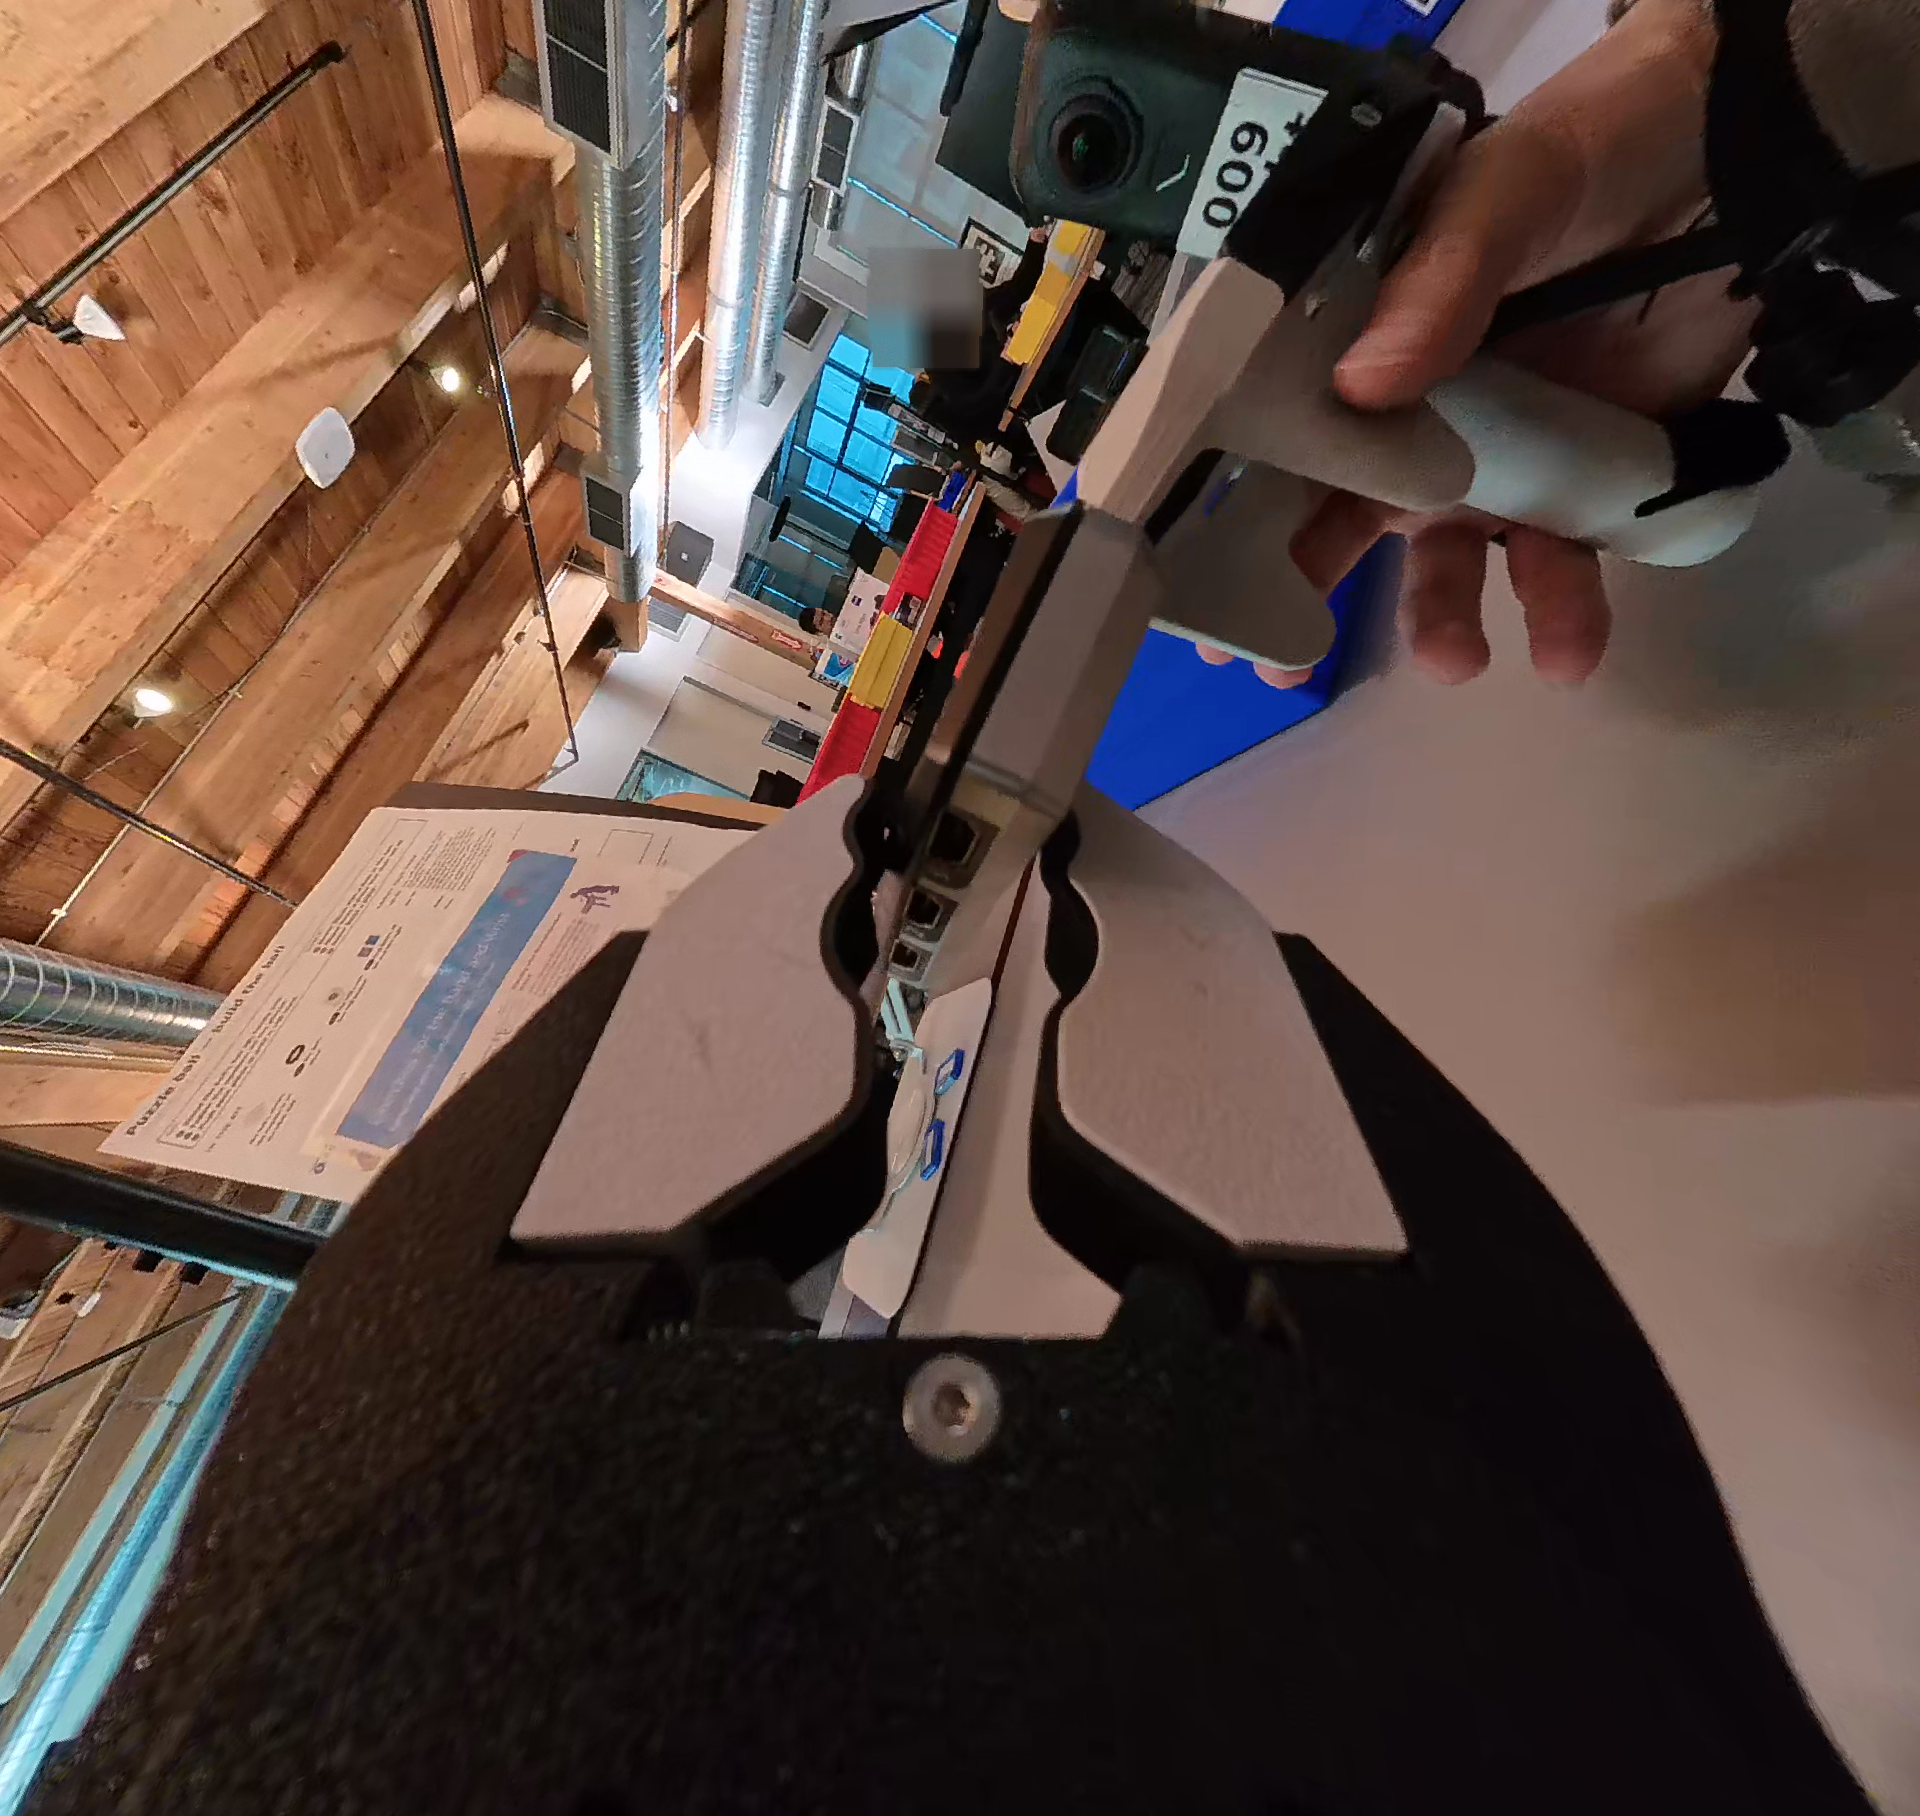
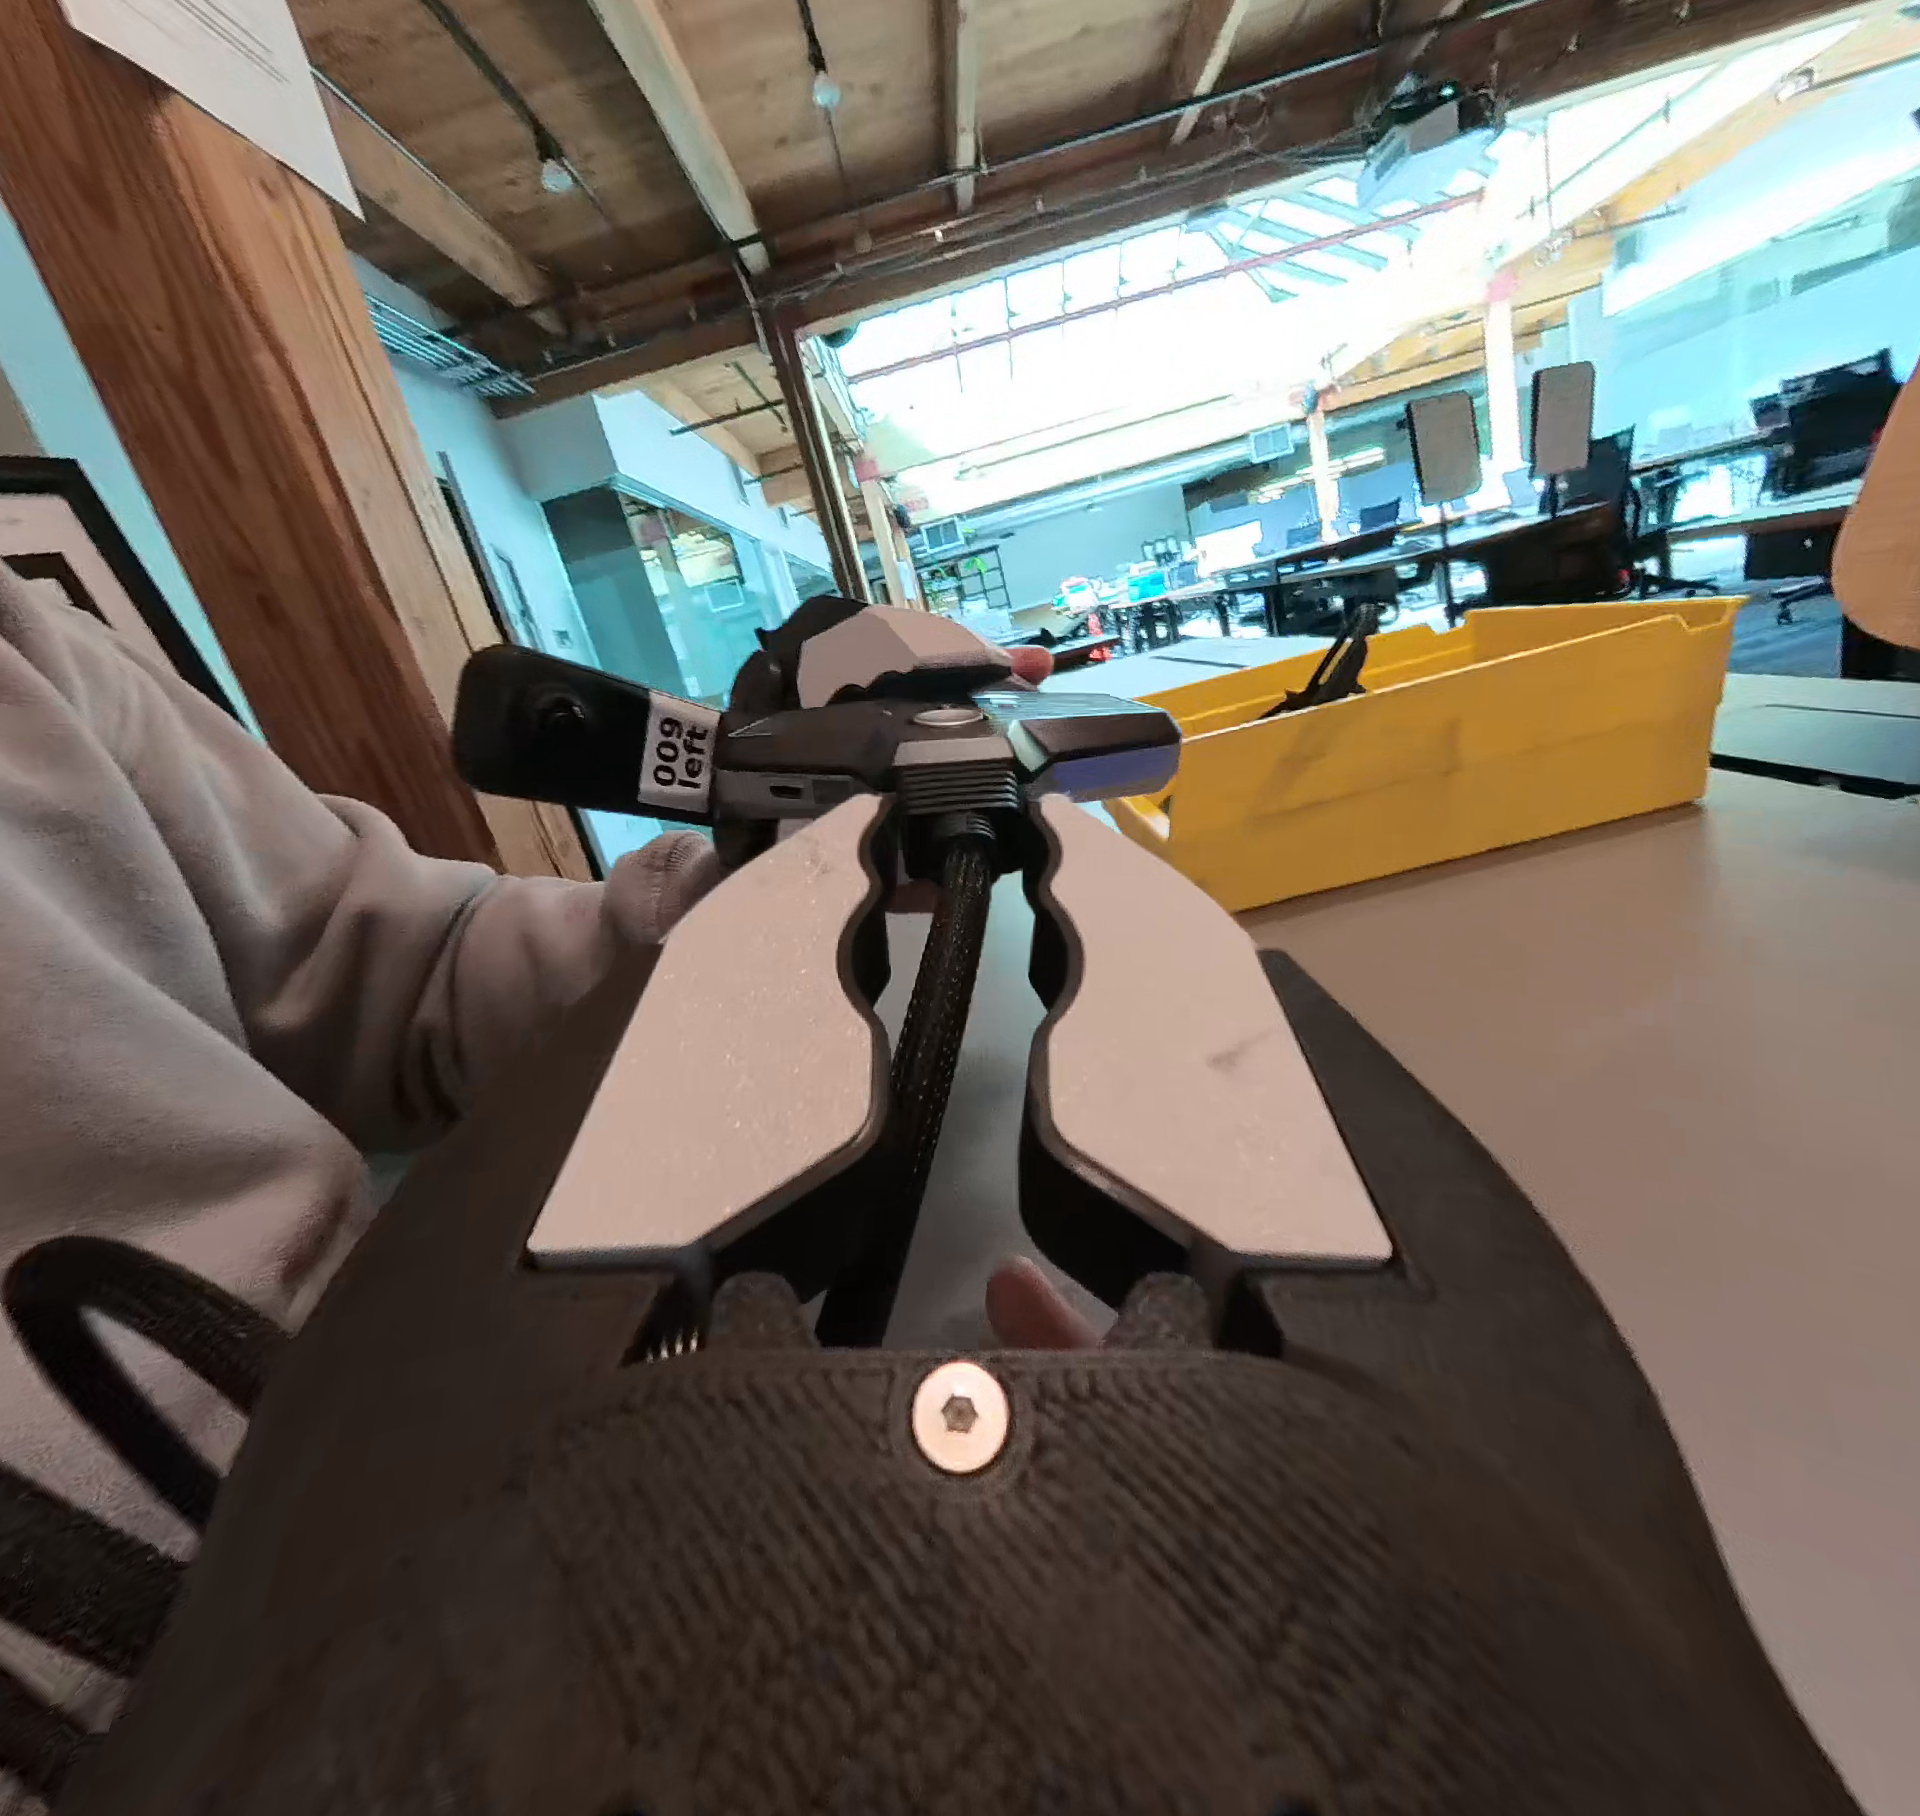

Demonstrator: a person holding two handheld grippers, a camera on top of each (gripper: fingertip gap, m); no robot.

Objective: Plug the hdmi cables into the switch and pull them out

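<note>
Left tool (image 1: 951, 836) pinches the switch (image 1: 1023, 665) above the desk (image 1: 1455, 987) while right tool (image 2: 961, 816) clamps the hdmi cable (image 2: 940, 987) plug at a port — any tilt btwn them could jam or bend the connector

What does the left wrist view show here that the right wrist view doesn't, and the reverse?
Only the left wrist view: the switch's row of open ports and a white packet on the table.
Only the right wrist view: the braided HDMI cable with its plug at the switch, and a yellow bin.
Both: the switch clamped in the left hand-held gripper, and the right hand-held gripper.
</note>
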